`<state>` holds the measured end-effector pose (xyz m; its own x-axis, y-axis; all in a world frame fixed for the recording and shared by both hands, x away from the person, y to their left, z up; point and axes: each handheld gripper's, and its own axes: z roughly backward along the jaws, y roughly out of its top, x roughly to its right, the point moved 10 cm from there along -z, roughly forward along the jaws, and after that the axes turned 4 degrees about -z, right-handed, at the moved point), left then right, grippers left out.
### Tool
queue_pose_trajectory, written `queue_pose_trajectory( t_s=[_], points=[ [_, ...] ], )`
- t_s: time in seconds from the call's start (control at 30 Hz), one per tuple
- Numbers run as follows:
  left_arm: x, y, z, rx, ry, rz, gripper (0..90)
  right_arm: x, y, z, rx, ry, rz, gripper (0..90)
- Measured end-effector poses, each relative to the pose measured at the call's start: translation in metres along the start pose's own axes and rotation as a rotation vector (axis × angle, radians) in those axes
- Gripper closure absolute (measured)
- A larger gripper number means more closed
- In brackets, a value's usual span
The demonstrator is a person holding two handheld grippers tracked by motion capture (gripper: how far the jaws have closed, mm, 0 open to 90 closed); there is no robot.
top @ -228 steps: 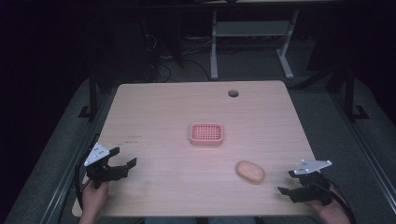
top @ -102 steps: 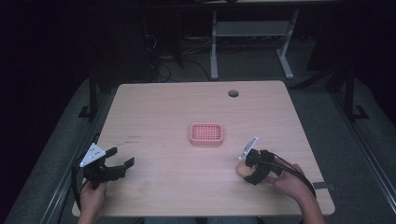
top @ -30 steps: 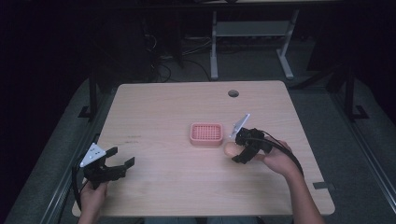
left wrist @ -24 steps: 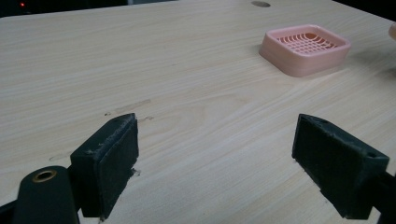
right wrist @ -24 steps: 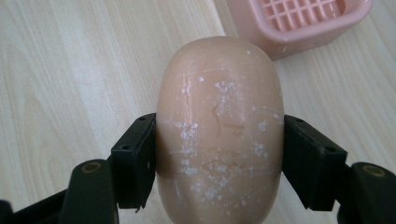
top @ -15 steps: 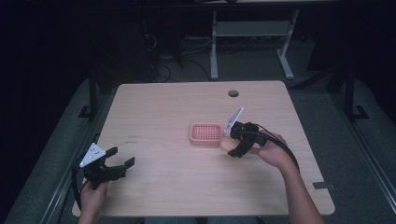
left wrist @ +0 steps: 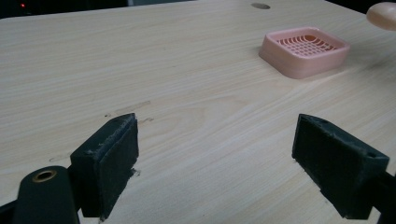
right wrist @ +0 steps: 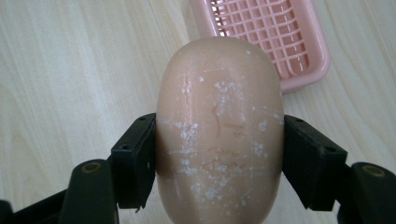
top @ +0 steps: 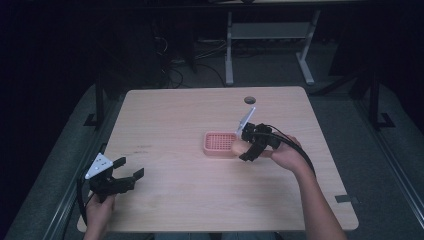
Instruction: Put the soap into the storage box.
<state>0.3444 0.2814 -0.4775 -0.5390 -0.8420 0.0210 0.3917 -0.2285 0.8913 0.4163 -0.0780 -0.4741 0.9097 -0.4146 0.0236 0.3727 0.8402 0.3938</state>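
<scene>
Right gripper [top: 243, 148] clamped on the soap [right wrist: 219, 126], held just at the right edge of the pink dish [top: 219, 143], mid-table. Left gripper [top: 126, 170] near the table's front-left corner, jaws apart, holding nothing.

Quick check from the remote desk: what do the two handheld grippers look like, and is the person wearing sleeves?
Both the left gripper and right gripper are black, each topped by a grey three-cornered plate and trailing a black cable. The jaws carry blocky black pads. Both forearms are bare, with no sleeves in sight.
</scene>
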Motion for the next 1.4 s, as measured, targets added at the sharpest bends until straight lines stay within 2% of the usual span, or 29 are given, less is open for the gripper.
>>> queue_pose_trajectory(
  t_s=[0.63,0.77,1.0,1.1,1.4],
  points=[
    [0.001,0.001,0.0,0.004,-0.003,0.002,14.3,0.01,0.03,0.0,-0.016,0.004,0.022,32.1],
    [0.0,0.001,0.0,0.006,-0.003,0.001,14.3,0.012,0.034,0.0,-0.015,0.001,0.035,32.0],
    [0.0,0.001,0.0,0.007,-0.003,0.001,14.3,0.017,0.039,-0.001,-0.029,0.001,0.029,32.0],
    [0.0,0.001,0.001,0.007,-0.002,0.002,14.3,0.019,0.044,0.0,-0.028,0.002,0.047,32.0],
    [0.0,0.001,0.001,0.009,-0.003,0.003,14.3,0.024,0.052,0.001,-0.043,-0.001,0.045,32.0]
  ],
)
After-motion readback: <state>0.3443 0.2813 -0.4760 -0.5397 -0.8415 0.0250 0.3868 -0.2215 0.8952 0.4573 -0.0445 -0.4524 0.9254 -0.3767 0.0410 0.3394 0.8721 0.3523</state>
